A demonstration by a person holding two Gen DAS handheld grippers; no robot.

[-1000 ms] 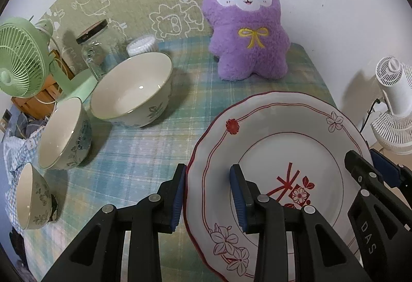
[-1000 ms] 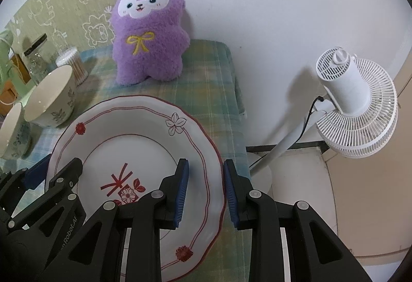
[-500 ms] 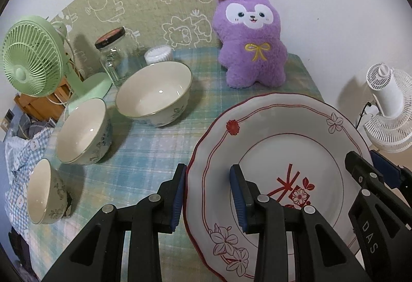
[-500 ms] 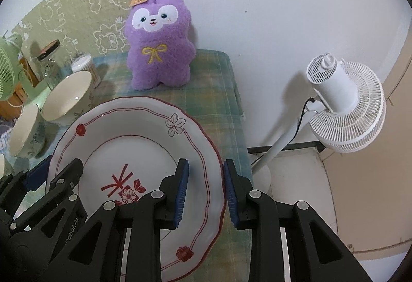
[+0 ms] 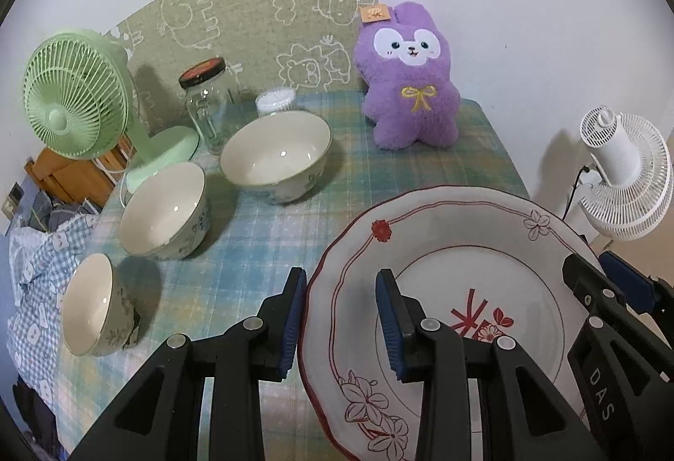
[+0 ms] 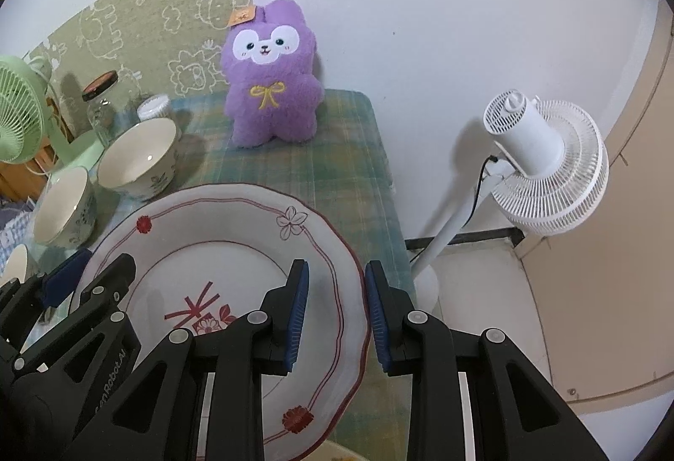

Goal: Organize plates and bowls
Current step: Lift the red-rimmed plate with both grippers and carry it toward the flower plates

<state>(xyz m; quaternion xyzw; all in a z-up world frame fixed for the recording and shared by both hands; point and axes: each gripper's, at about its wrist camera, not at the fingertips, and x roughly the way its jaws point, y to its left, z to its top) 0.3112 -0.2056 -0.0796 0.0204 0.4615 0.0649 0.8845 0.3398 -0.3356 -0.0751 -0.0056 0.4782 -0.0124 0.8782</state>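
The plate [image 5: 484,280], face up and roughly level, is clamped at opposite rims by the left gripper [image 5: 341,318] and right gripper [image 6: 335,313].

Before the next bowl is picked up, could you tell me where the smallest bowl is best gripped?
Grip the upper rim of the smallest bowl, coming from above: it lies tipped on its side, mouth facing right in the left wrist view, so one claw finger can go inside and one outside.

A purple plush toy [image 5: 410,99] is stood against the wall. A green fan [image 5: 73,99], glass jar [image 5: 208,107] and white fan [image 6: 543,162] are also seen.
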